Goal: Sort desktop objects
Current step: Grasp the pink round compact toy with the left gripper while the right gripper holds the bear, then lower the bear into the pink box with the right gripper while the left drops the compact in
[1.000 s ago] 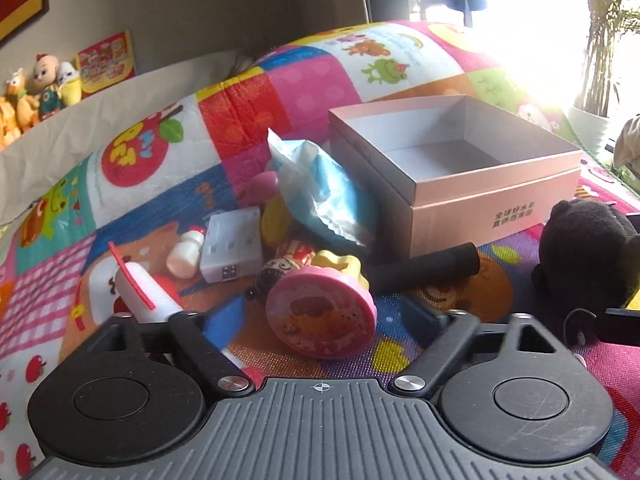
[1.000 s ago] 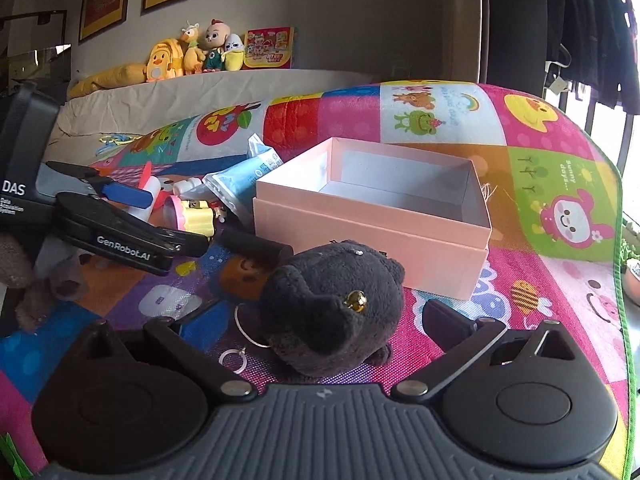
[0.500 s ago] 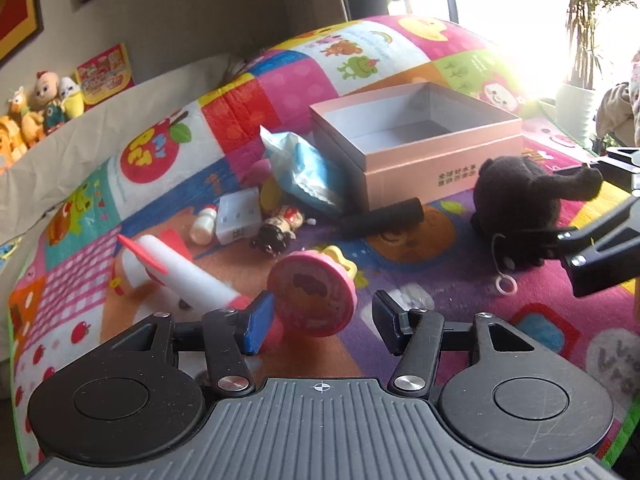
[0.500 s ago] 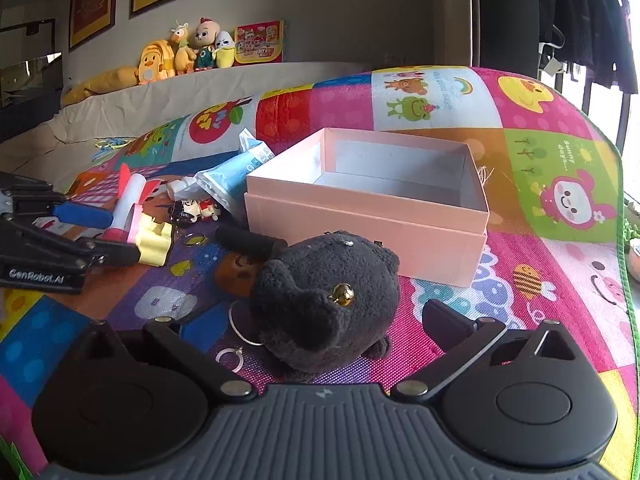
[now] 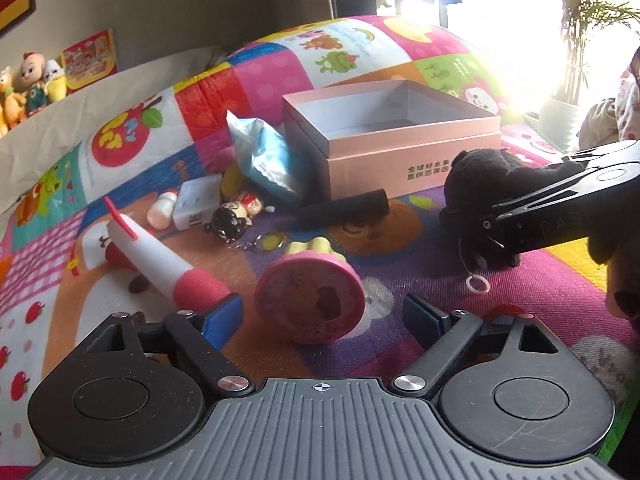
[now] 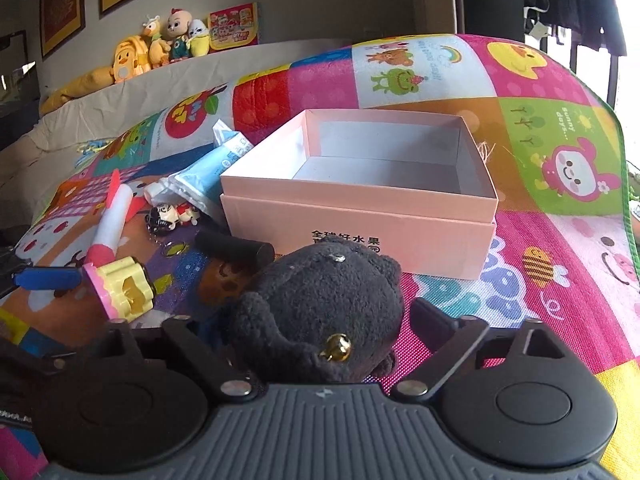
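Playmat (image 6: pixel 560 152) w/ pink box (image 6: pixel 360 224)

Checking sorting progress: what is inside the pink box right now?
The pink box shows only bare grey floor and walls; nothing is inside. The strip behind its near wall is hidden in both views.

Pink box (image 6: pixel 360 236) interior free; toy clutter (image 5: pixel 224 216) crowding its left.
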`<state>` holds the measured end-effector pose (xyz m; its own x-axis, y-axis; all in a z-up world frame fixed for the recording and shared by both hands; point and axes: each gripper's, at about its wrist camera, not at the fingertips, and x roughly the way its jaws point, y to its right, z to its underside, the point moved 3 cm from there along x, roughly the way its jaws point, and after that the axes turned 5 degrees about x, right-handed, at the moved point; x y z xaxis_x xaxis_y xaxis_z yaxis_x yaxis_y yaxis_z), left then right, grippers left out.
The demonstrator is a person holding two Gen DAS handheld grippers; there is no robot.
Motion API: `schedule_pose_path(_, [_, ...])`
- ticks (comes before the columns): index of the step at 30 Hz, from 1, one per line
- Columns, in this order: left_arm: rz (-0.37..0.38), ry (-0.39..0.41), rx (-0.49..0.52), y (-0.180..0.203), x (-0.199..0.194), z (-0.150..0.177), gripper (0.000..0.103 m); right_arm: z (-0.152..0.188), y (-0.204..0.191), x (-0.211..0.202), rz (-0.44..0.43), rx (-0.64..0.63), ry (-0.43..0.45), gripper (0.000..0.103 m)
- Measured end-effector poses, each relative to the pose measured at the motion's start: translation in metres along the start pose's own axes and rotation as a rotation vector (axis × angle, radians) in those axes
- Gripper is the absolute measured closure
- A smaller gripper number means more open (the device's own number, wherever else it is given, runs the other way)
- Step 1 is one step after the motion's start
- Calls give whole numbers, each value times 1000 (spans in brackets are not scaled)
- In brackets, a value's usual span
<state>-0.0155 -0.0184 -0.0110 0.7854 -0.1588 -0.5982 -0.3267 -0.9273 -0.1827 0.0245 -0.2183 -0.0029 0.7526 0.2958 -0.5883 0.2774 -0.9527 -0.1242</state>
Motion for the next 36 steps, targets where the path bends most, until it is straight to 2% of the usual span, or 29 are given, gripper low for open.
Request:
schedule_pose_path(1, [-8,-6,-3,1,3,-1,30,0,0,-3,0,2,-2,23])
schedule_pose_path(3, [-23,-15,-13,2,6,-3,42,1,1,-9,-4,-4,-14,23])
schedule_pose_path(9, [-53,4,28,0,-21,-10,42,4,7,-38,-26,-24,-31,24])
schedule_pose_path(14, [-4,50,108,15,-66,-11,42,8,5,-73,-77,-71,-41,24])
schedule_pose_path(21, [13,190,189,33,-97,-46,41,-9,3,-124,-103,-118,61,24])
schedule_pose_path(24, [1,250,208,33,-86,-74,41,-31,6,-137,-79,-122,157,24])
schedule_pose_path(27, [5,301,204,29,-58,-111,42,-76,18,-134,-42,-69,254,24])
schedule_pose_path(29, [-16,341,205,26,-32,-138,39,-115,29,-118,-27,-19,289,23])
schedule_pose_path(30, [-17,343,186,20,-15,-152,33,-134,34,-107,-26,9,313,23])
schedule_pose_path(31, [-3,322,145,13,-3,-160,22,-151,39,-95,-25,20,333,14])
schedule_pose_path(32, [18,292,75,3,7,-164,19,-167,43,-80,-10,20,328,7])
schedule_pose_path(33, [34,271,13,-7,11,-163,14,-177,49,-67,24,33,324,0])
schedule_pose_path(34, [46,263,-33,-17,11,-156,7,-183,53,-59,53,49,319,0])
schedule_pose_path(36, [5,256,-49,-31,5,-132,5,-180,61,-52,50,62,317,0])
